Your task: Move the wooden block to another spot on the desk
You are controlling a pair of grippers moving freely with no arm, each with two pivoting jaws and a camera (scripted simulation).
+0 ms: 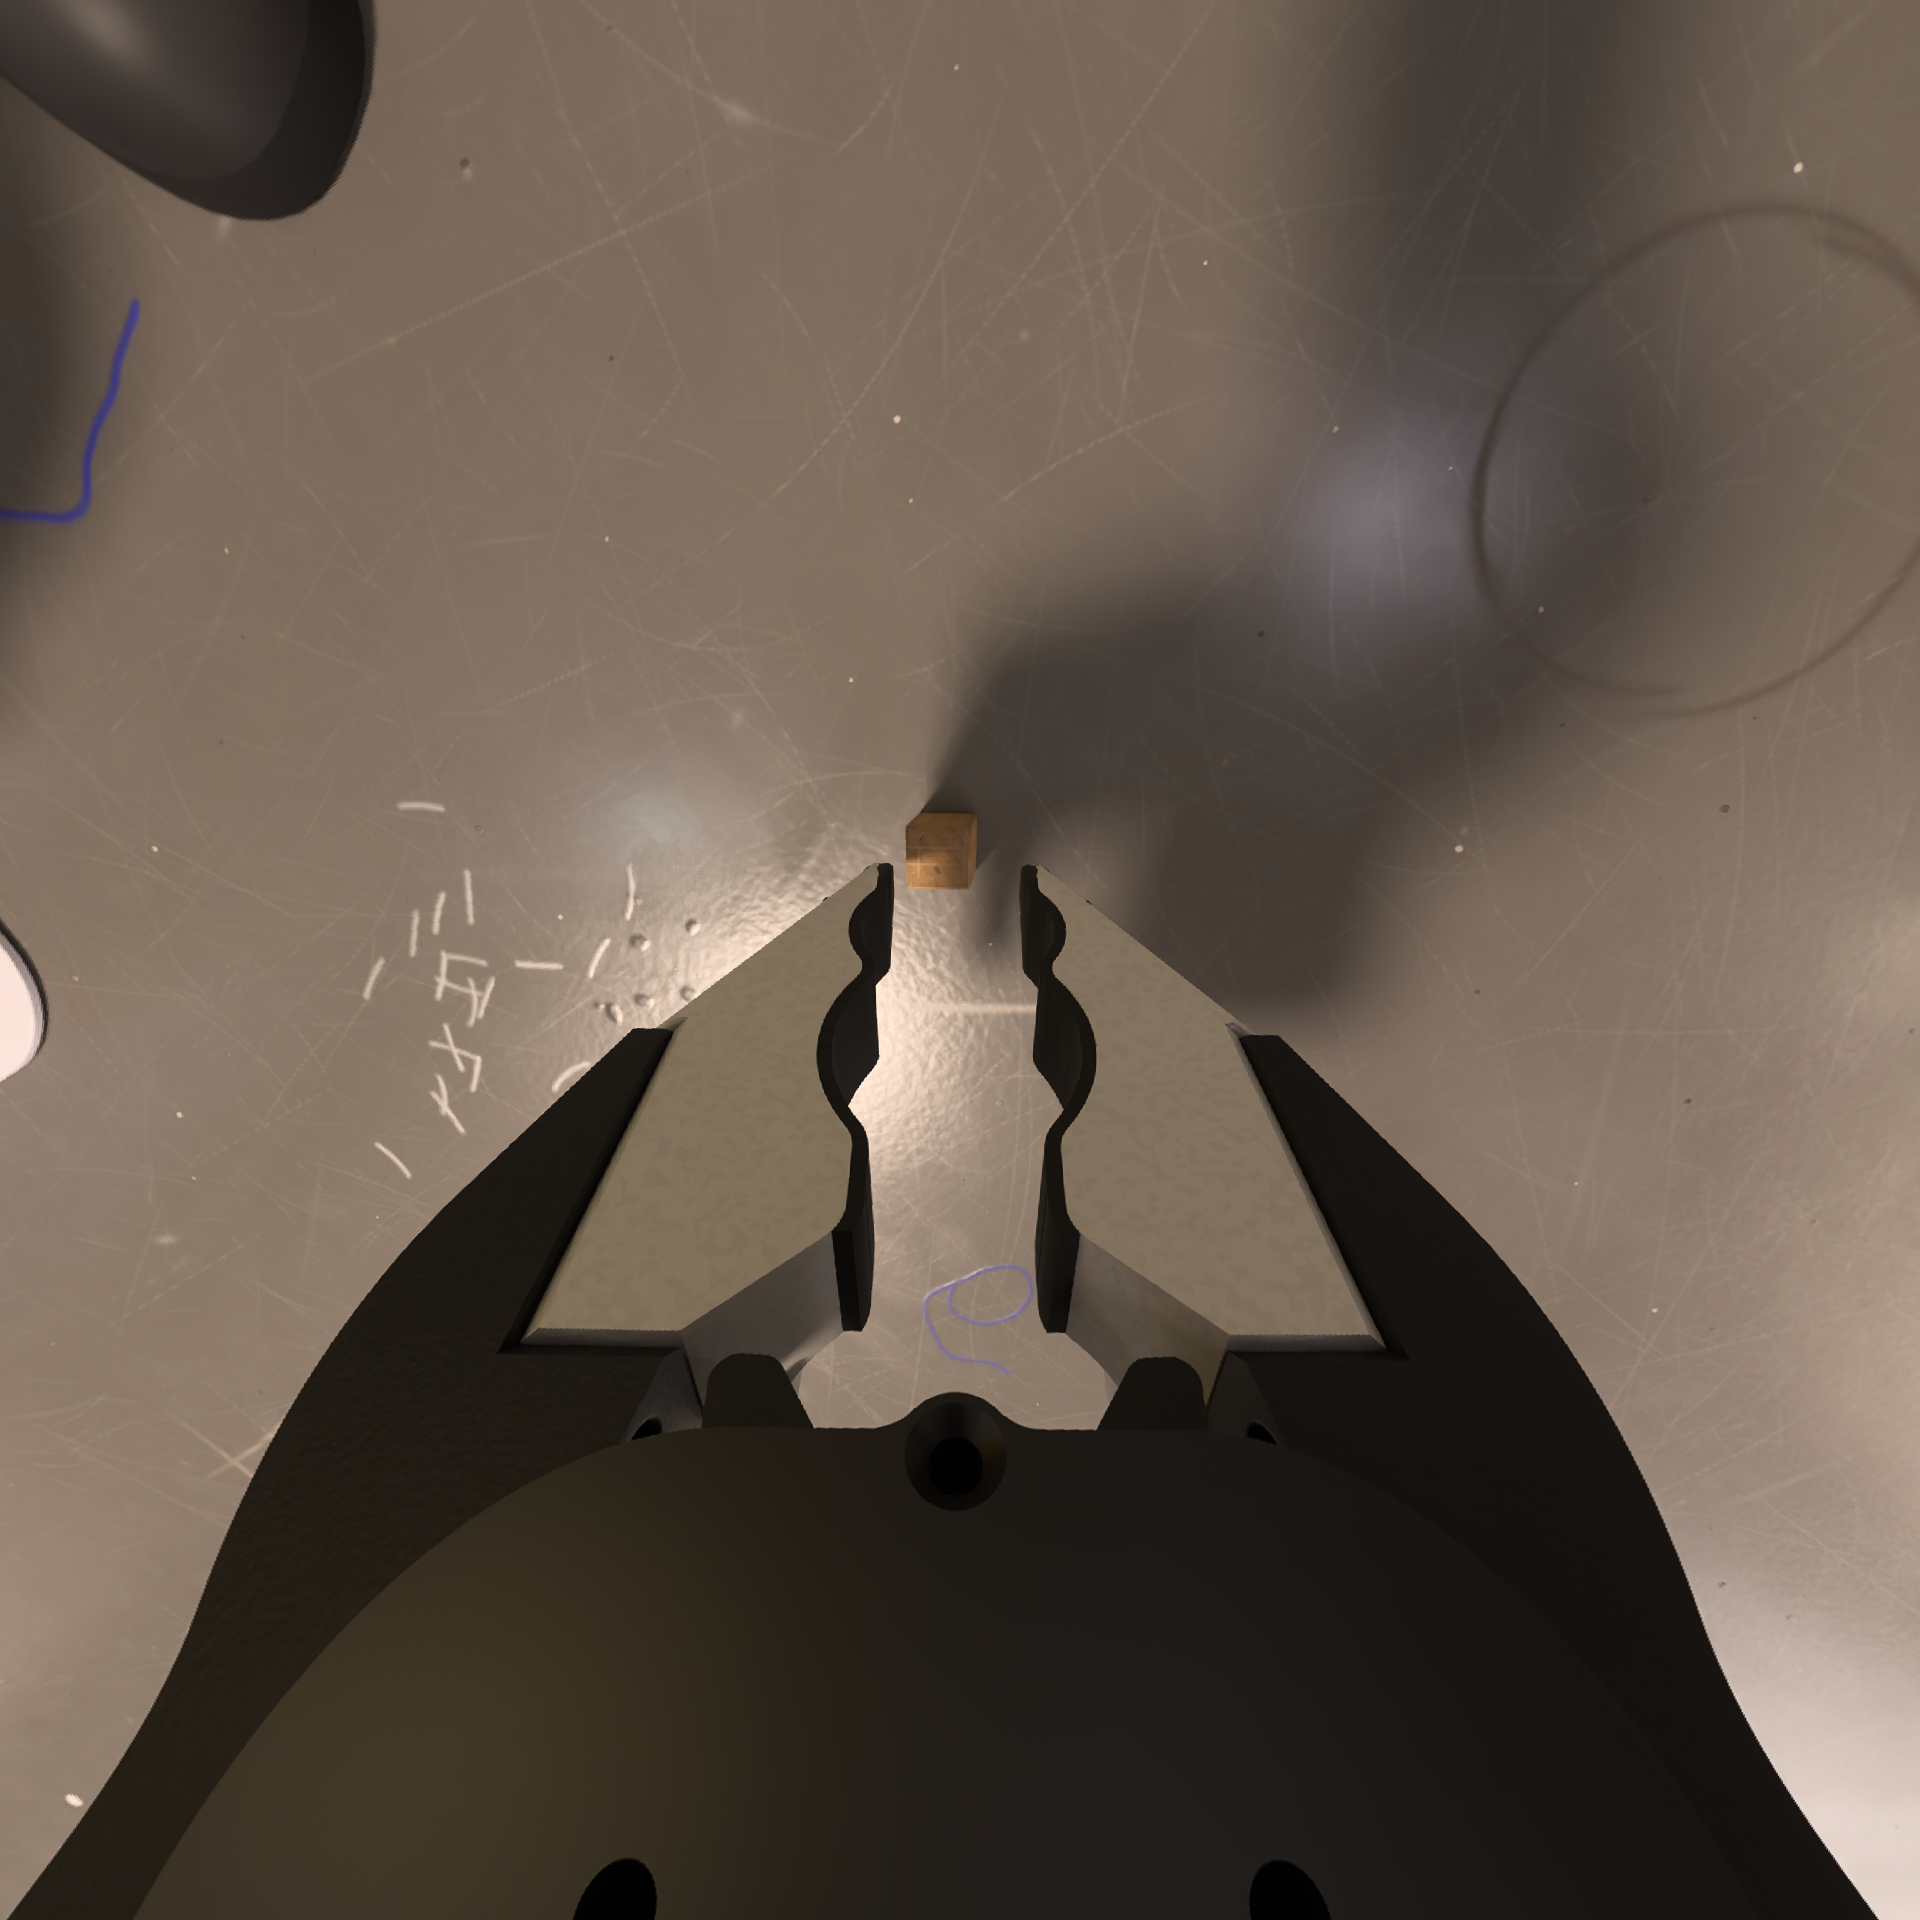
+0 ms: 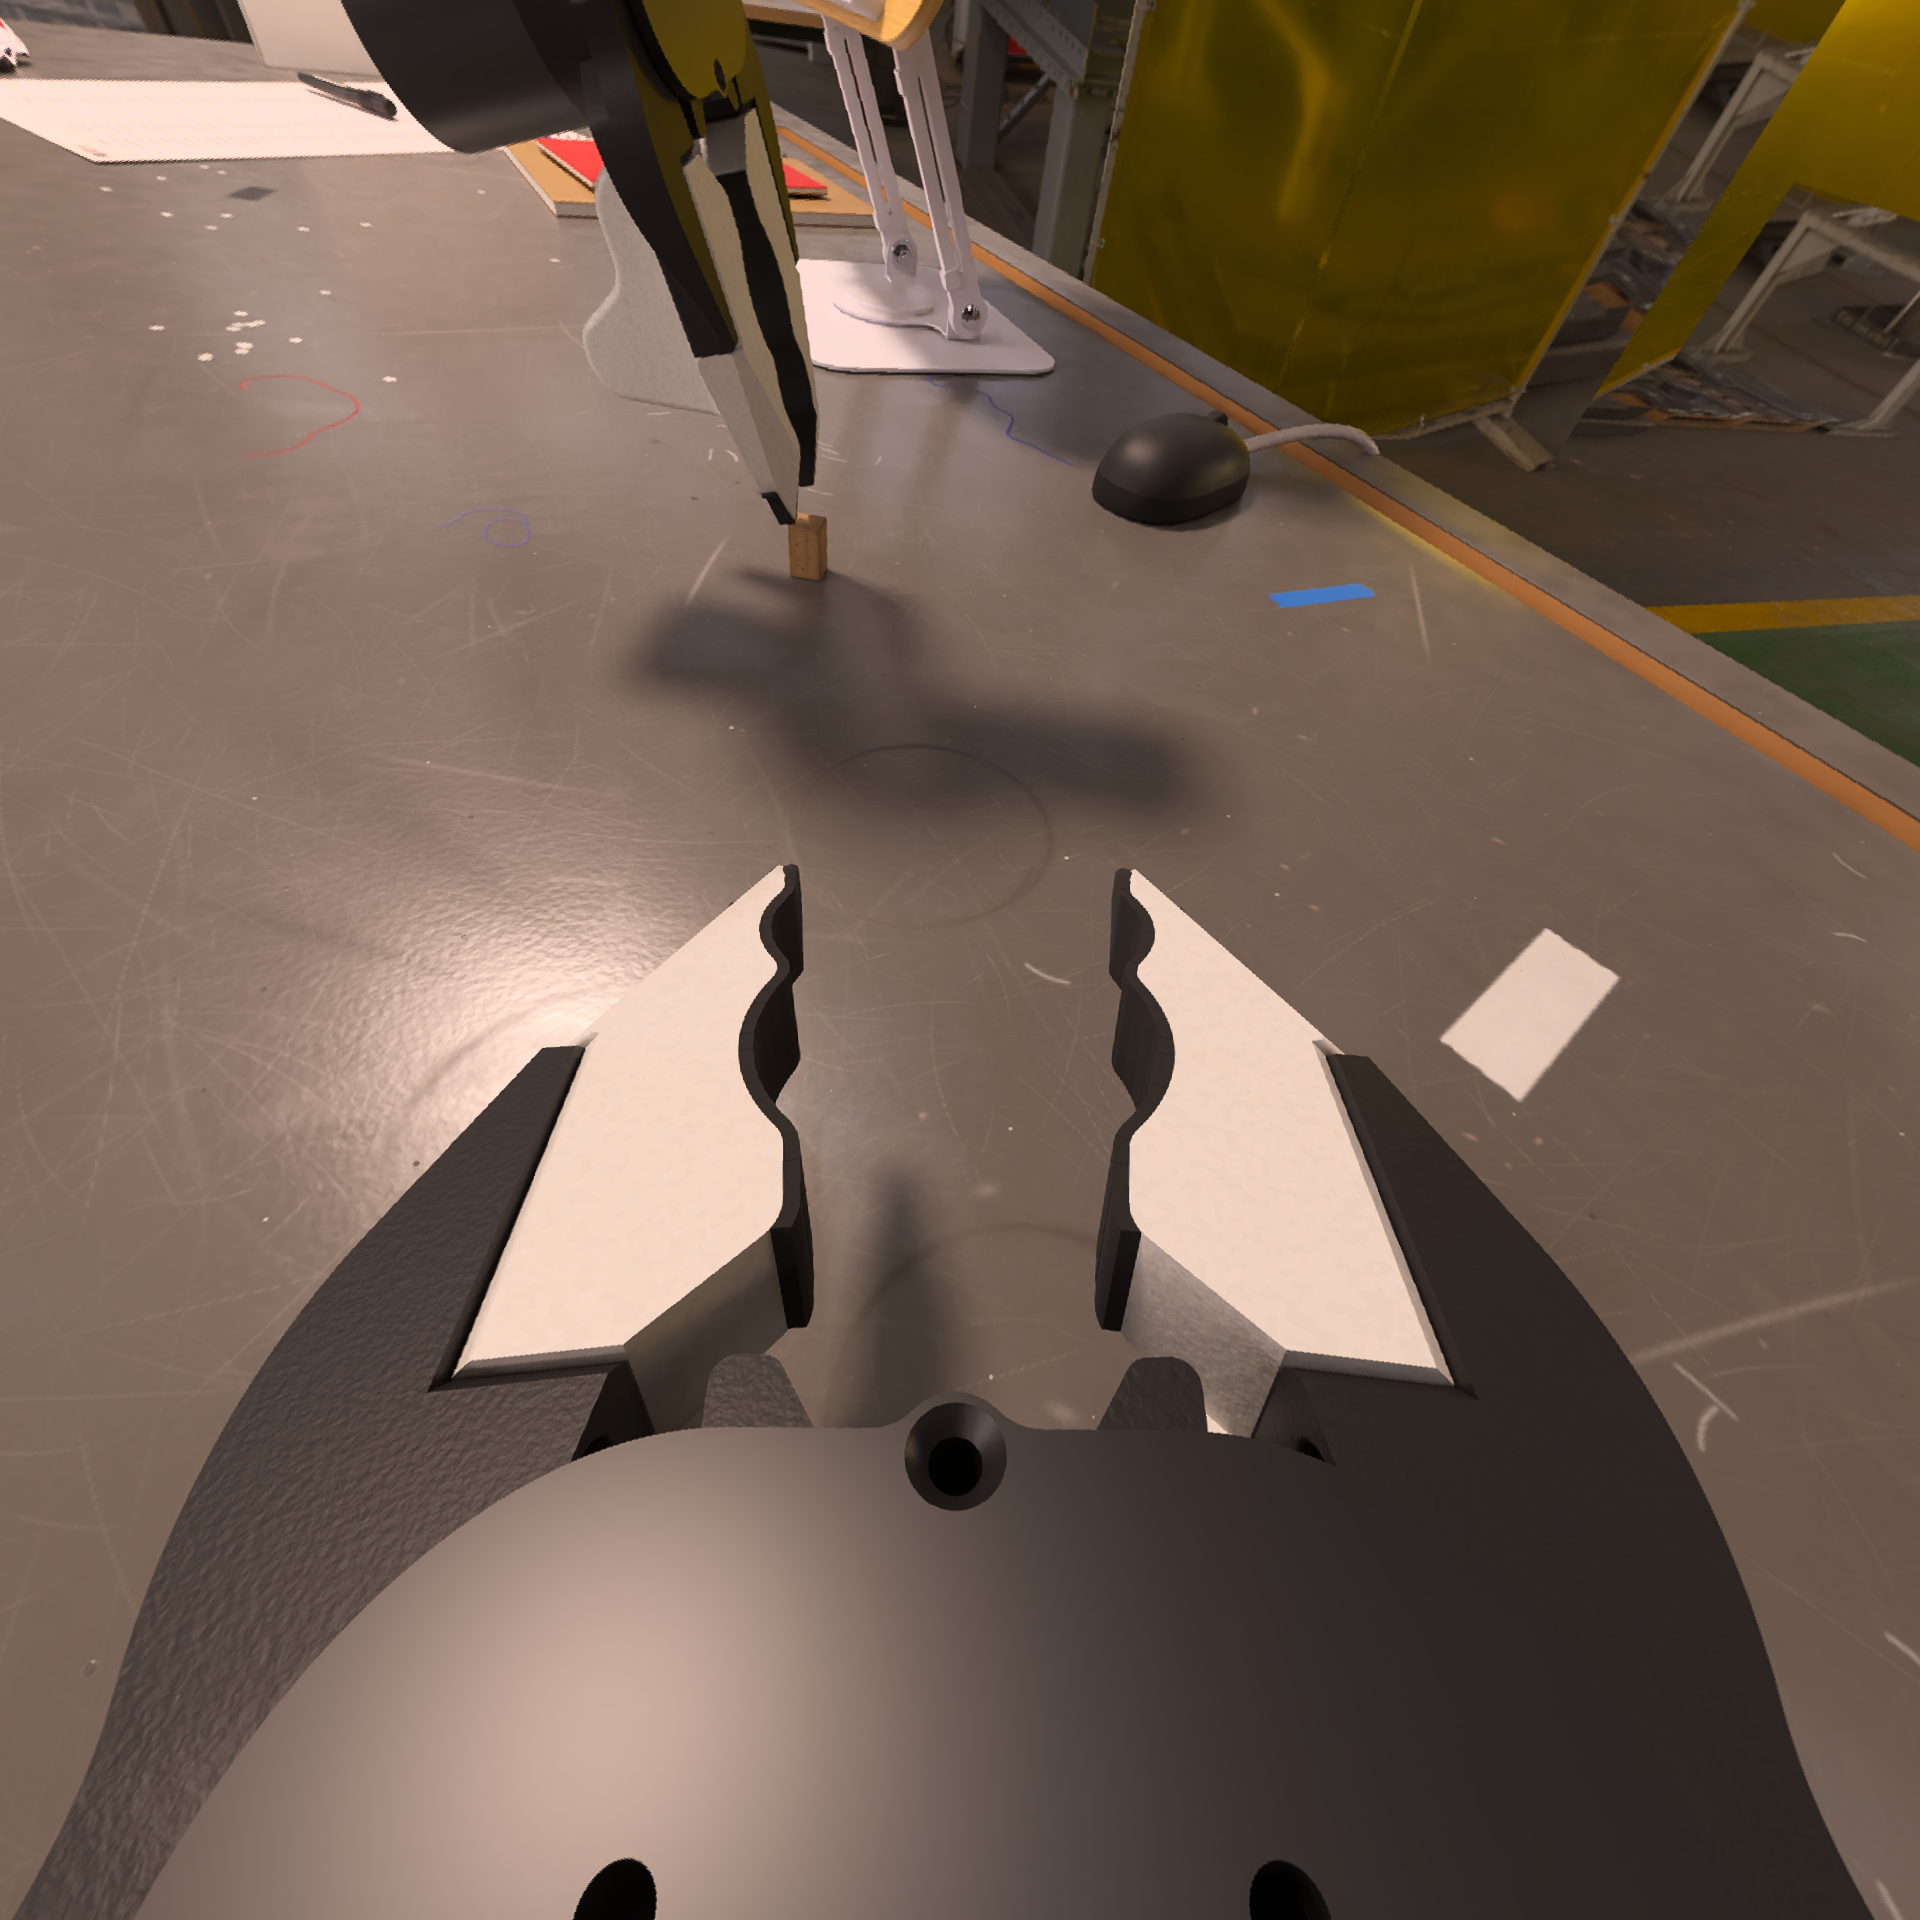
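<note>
Wooden block stands upright on desk, near mouse. Left gripper directly above, tongs narrowly apart, holding nothing, probably aligning for pinch. Right gripper wide, empty, well apart, out of way.

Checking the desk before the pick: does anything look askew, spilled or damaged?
Nothing stands out. The block stands upright on the desk, apart from the mouse. The desk only shows scratches and pen marks.
</note>
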